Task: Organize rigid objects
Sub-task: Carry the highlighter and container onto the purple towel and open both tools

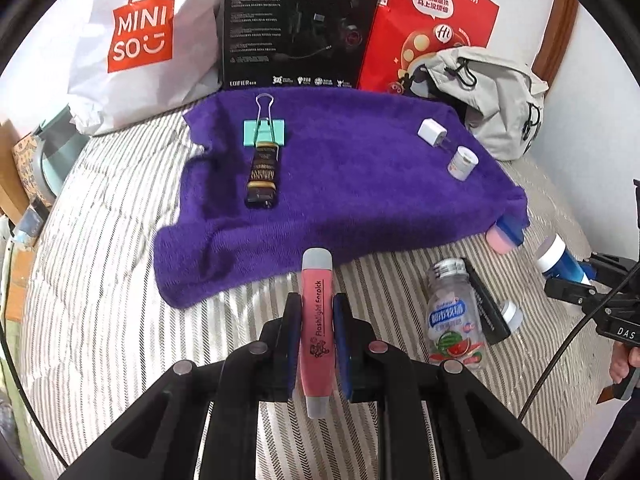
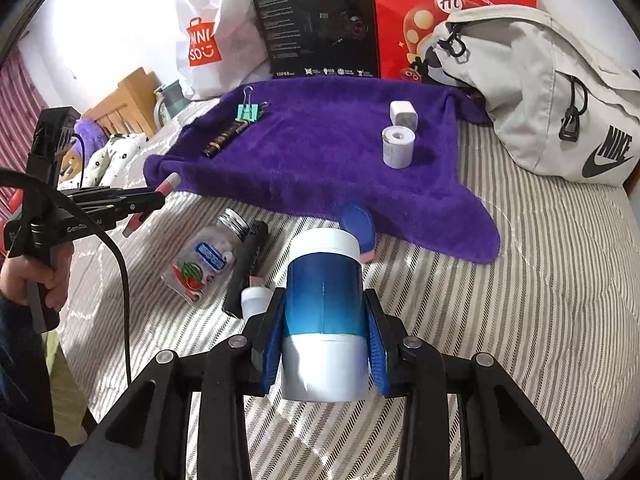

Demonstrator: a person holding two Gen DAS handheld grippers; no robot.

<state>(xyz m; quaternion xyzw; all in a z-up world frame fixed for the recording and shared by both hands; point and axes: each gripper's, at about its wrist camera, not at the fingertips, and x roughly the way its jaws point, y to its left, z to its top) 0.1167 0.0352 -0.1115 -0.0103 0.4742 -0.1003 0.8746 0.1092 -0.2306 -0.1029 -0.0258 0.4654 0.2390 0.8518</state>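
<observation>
My left gripper [image 1: 316, 312] is shut on a pink flashlight pen [image 1: 317, 320] held lengthwise above the striped bed, just short of the purple towel [image 1: 360, 168]. My right gripper [image 2: 324, 312] is shut on a blue and white bottle [image 2: 324, 300]. The same bottle [image 1: 558, 260] shows at the right in the left wrist view. On the towel lie a green binder clip [image 1: 264, 130], a dark brown tube [image 1: 262, 178], a white charger plug [image 1: 431, 132] and a small white jar [image 1: 462, 162]. A pink and blue jar [image 2: 358, 228] sits partly under the towel's near edge.
On the bed near the towel lie a clear watermelon-label bottle [image 1: 454, 320], a black flat bar [image 2: 248, 264] and a small white cap [image 2: 256, 300]. Behind the towel stand a white Miniso bag [image 1: 132, 36], a black box [image 1: 296, 24], a red bag [image 1: 432, 20] and a grey backpack [image 2: 540, 88].
</observation>
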